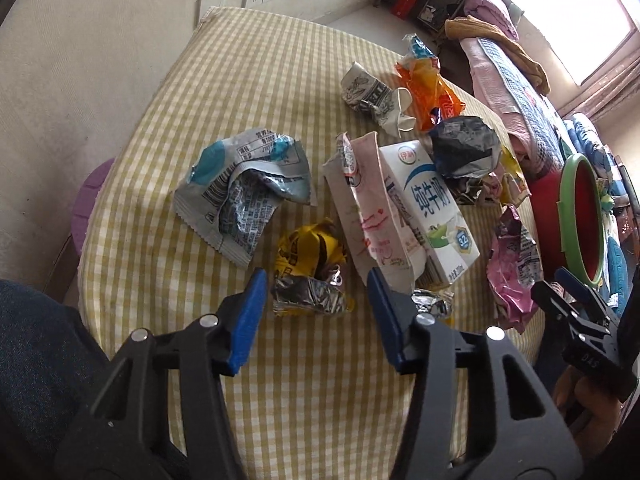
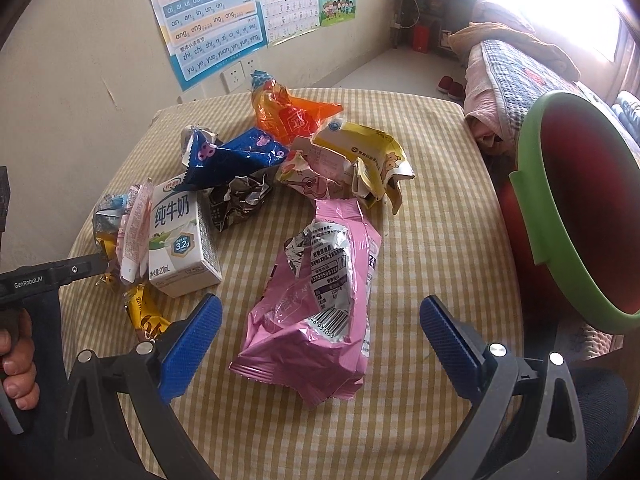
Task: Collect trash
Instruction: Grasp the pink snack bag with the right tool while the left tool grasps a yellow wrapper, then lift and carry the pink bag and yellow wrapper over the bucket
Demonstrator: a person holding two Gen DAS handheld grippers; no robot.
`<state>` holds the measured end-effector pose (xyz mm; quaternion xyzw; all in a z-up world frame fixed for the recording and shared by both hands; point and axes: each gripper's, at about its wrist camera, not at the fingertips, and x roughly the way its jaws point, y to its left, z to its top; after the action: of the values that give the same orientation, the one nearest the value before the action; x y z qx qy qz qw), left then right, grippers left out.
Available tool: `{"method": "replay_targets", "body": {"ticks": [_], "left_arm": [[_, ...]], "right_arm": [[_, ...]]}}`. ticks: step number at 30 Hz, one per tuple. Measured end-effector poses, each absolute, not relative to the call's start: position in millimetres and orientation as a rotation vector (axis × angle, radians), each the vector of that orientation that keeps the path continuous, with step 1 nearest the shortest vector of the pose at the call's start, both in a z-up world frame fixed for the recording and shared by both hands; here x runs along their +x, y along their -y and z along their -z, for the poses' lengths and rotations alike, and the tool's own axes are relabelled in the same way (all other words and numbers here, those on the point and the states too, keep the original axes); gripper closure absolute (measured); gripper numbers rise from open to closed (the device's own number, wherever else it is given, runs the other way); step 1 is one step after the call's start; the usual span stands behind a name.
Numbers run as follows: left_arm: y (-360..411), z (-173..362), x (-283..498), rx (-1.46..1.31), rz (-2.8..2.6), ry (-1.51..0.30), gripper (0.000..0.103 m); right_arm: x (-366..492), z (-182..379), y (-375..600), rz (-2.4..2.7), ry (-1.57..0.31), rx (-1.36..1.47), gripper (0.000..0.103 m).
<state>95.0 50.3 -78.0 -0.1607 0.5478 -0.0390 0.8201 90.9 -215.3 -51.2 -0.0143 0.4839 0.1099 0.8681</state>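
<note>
Trash lies scattered on a table under a yellow checked cloth [image 1: 240,80]. In the left wrist view my left gripper [image 1: 317,280] is open, its blue pads on either side of a crumpled yellow and silver wrapper [image 1: 308,276] without touching it. In the right wrist view my right gripper [image 2: 321,306] is open wide around a pink wrapper [image 2: 312,320], its pads well apart from it. A white milk carton [image 1: 432,208] [image 2: 176,240] lies between the two wrappers. A red bin with a green rim [image 2: 536,220] [image 1: 566,200] stands at the table's right edge.
Other trash: a blue and white wrapper [image 1: 240,188], an orange wrapper [image 2: 296,116], a dark blue wrapper [image 2: 232,156], a yellow torn carton [image 2: 360,148]. A bed with quilts [image 2: 520,68] lies beyond the bin. The wall with posters runs behind the table. A purple stool [image 1: 88,200] stands at the left.
</note>
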Motion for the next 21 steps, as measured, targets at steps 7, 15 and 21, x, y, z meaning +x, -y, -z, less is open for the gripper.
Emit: {"method": "replay_targets", "body": {"ticks": [7, 15, 21], "left_arm": [[-47.8, 87.1, 106.5, -0.356, 0.091, -1.184, 0.061], [-46.0, 95.4, 113.3, -0.336, 0.076, -1.191, 0.066], [-46.6, 93.5, 110.7, -0.34, 0.087, -1.182, 0.075]], "right_arm": [[98.5, 59.7, 217.6, -0.222, -1.032, -0.023, 0.007], [113.3, 79.8, 222.5, -0.247, -1.113, 0.052, 0.031], [113.1, 83.4, 223.4, -0.26, -1.136, 0.069, 0.063]]}}
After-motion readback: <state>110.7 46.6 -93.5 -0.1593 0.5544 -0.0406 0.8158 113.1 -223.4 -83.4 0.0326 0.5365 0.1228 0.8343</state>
